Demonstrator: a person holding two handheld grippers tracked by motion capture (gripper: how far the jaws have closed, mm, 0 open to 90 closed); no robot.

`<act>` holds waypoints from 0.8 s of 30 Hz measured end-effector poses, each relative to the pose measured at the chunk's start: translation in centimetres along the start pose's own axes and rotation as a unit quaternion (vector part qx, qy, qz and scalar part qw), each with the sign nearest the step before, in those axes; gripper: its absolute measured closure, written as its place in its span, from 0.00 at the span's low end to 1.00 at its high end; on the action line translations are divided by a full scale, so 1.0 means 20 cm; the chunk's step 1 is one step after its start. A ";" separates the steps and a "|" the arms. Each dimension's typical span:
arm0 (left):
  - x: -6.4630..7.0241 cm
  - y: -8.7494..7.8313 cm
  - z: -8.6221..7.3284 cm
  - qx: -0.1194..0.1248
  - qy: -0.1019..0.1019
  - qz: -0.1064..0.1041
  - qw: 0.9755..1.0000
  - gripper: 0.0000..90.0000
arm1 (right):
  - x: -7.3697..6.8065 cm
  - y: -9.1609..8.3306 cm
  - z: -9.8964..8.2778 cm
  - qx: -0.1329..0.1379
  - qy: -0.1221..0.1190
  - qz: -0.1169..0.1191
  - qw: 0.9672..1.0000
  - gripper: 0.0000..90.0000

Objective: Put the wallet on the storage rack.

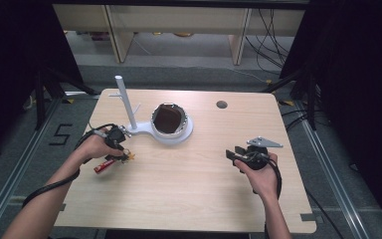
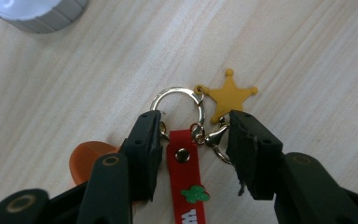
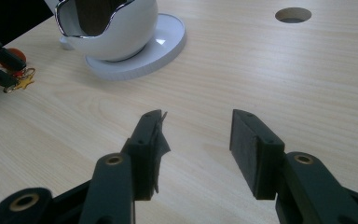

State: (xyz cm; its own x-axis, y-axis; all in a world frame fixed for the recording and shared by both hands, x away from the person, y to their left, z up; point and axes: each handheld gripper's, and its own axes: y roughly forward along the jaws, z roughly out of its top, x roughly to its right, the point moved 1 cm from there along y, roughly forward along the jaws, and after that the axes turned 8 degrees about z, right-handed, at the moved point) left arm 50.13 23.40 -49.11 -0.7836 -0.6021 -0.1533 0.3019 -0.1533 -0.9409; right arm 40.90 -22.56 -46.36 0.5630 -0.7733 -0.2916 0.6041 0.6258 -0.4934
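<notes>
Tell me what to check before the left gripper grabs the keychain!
1. Keychain between the left gripper jaws: ok.
2. Pads pressing the strap: not ok, there are gaps on both sides.
3. Ring and star lying flat on the table: ok.
4. Stand near, hook post upright: ok.
5. Right gripper open, holding nothing, out of the way: ok.

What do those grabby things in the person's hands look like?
Both grippers, left and right, are black, each with two chunky jaws carrying flat dark pads and brass-coloured rivets. A black cable trails from each. The right one carries a grey three-cornered plate. The forearms are bare, without sleeves.
</notes>
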 end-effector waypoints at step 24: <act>0.02 -0.01 -0.09 0.023 -0.083 0.002 0.996 0.83 | -0.01 0.01 0.00 -0.010 -0.001 0.004 1.000 0.60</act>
State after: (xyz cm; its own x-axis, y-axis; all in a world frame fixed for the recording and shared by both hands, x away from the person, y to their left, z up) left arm 48.86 24.55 -49.51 -0.6822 -0.7241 -0.1017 0.3334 -0.1843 -0.9246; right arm 40.93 -22.32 -46.51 0.5683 -0.7684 -0.2941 0.5884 0.6294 -0.5076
